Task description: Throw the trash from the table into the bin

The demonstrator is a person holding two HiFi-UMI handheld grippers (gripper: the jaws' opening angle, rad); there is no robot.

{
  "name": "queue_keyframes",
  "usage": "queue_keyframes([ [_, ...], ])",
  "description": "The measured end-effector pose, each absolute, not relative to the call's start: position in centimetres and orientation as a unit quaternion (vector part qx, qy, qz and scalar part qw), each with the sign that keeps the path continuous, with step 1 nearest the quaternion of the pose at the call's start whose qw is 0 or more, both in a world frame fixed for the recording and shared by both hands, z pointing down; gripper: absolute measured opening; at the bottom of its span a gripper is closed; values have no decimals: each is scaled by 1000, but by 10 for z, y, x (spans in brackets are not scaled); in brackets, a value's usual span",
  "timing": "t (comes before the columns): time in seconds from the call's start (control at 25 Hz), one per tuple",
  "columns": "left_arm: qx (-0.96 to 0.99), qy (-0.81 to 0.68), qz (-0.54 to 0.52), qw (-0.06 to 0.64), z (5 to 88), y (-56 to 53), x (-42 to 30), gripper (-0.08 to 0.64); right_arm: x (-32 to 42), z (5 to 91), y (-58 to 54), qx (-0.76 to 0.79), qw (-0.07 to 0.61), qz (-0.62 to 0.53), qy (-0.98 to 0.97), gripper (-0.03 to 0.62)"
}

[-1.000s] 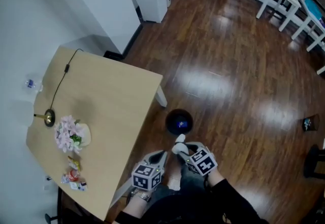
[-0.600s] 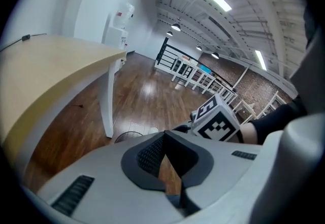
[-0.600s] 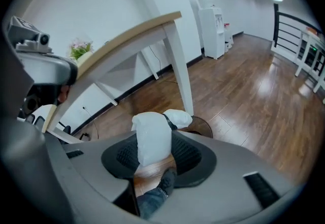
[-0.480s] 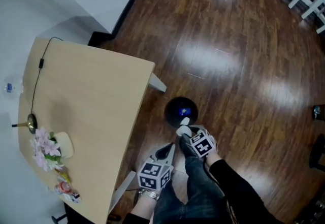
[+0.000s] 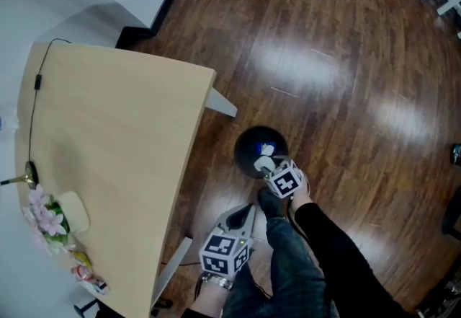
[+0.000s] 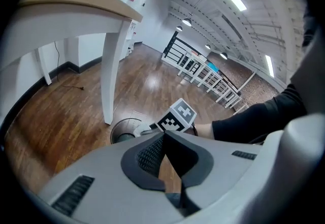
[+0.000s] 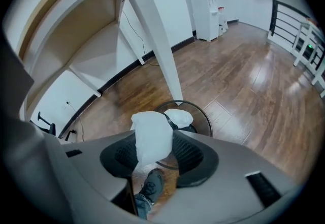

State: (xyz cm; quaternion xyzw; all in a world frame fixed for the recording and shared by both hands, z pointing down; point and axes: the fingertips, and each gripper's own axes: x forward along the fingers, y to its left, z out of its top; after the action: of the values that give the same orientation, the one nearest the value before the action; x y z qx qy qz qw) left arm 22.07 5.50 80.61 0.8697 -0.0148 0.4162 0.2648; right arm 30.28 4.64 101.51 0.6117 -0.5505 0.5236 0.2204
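The bin (image 5: 242,158), a dark round one, stands on the wooden floor (image 5: 346,93) just beside the corner leg (image 5: 222,102) of the bench (image 5: 130,136). The right gripper (image 5: 274,171) hangs over the bin's near rim, pointing steeply down into it. Its fingers are clamped on a crumpled white paper wad (image 7: 151,139), and they have just been easing slightly apart with the wad between them. In the right gripper view the wad sits right above the bin's opening. A small blue scrap (image 5: 268,149) shows inside the bin. The left gripper (image 6: 163,139) is held near the bin on the person's side, farther from it than the right one. Its fingers meet at the tips with nothing between them. The person's dark shoe (image 5: 270,201) rests on the floor just beside the bin, between the two grippers. Well apart from the bin, at the bench's far end, a few small coloured wrappers (image 5: 88,271) lie next to a bunch of pale pink flowers (image 5: 45,217).
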Motion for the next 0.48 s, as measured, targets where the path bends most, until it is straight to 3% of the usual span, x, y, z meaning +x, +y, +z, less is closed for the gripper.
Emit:
queue_keyframes([
  [0.12, 867, -18, 421, 267, 811, 58, 217, 0, 311, 1022, 38, 623, 213, 523, -541, 345],
  [0.48, 866, -26, 419, 271, 807, 60, 221, 0, 307, 1001, 38, 618, 201, 525, -549, 344],
])
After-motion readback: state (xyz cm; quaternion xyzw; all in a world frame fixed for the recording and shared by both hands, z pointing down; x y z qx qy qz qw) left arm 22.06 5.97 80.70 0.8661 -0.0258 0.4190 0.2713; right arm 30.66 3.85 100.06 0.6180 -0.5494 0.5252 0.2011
